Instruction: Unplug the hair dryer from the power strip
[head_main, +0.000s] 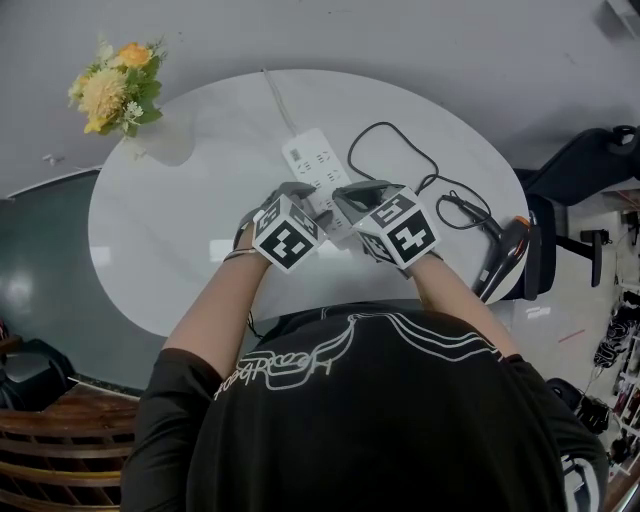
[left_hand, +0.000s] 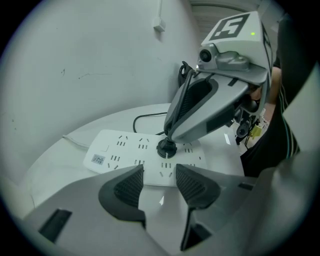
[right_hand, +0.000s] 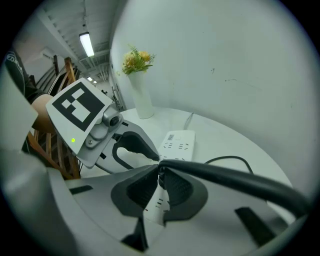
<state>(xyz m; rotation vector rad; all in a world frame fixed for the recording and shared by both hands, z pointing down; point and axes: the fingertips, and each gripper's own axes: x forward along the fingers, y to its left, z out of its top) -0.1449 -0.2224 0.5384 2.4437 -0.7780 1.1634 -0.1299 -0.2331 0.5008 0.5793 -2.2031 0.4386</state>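
A white power strip (head_main: 312, 162) lies mid-table on the white oval table (head_main: 170, 230). A round black plug (left_hand: 166, 148) sits in one of its sockets, and its black cord (head_main: 400, 140) loops right to the black hair dryer (head_main: 503, 258) at the table's right edge. My right gripper (right_hand: 160, 170) is shut on the plug, the cord (right_hand: 235, 177) running off to the right from its jaws. My left gripper (left_hand: 160, 172) stands open at the strip's (left_hand: 145, 155) near edge, with nothing between its pads (left_hand: 130, 187). In the head view both marker cubes hide the fingertips.
A white vase of yellow and orange flowers (head_main: 115, 85) stands at the table's far left. The strip's own white lead (head_main: 275, 95) runs off the far edge. A black chair (head_main: 590, 160) is at the right, a wooden chair (head_main: 60, 440) at the near left.
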